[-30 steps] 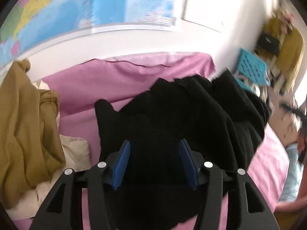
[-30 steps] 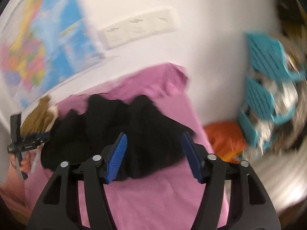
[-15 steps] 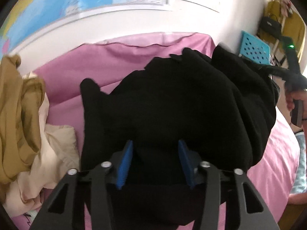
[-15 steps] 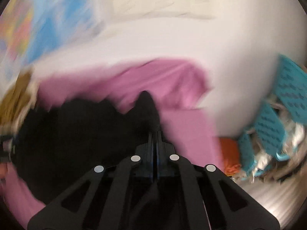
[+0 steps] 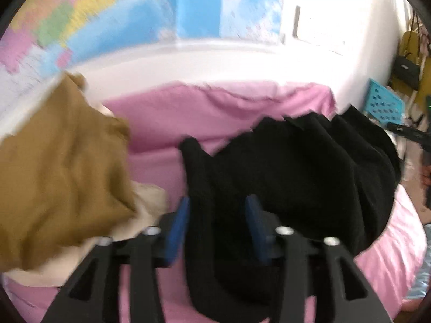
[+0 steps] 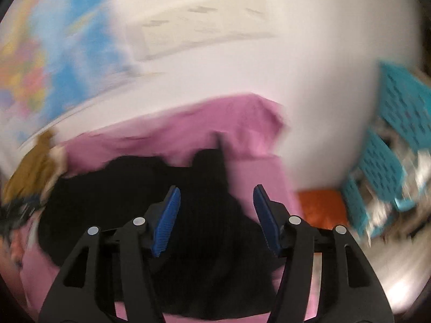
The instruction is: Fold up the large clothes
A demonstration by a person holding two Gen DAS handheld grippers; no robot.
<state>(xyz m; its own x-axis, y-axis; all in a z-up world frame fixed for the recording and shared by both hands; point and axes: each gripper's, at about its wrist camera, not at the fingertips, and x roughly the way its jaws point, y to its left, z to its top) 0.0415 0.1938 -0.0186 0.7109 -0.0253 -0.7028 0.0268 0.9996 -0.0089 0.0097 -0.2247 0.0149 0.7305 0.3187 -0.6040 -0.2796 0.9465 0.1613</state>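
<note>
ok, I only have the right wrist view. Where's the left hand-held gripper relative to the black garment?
Observer: The left hand-held gripper has just been opening. A fold of the black garment lies between its blue pads, which don't appear to press on it.
Operator: Anything behind the blue crate?
Observer: A black bag hangs on the wall just past the blue crate.

Count: 1 black garment [image 5: 296, 177], 1 mustard garment [image 5: 59, 167], 1 cream cloth [image 5: 146, 210] on 1 pink bed [image 5: 215, 107]. 1 wall map [image 5: 161, 13]. 2 grippers: left gripper [image 5: 215, 215], right gripper [image 6: 215, 215].
</note>
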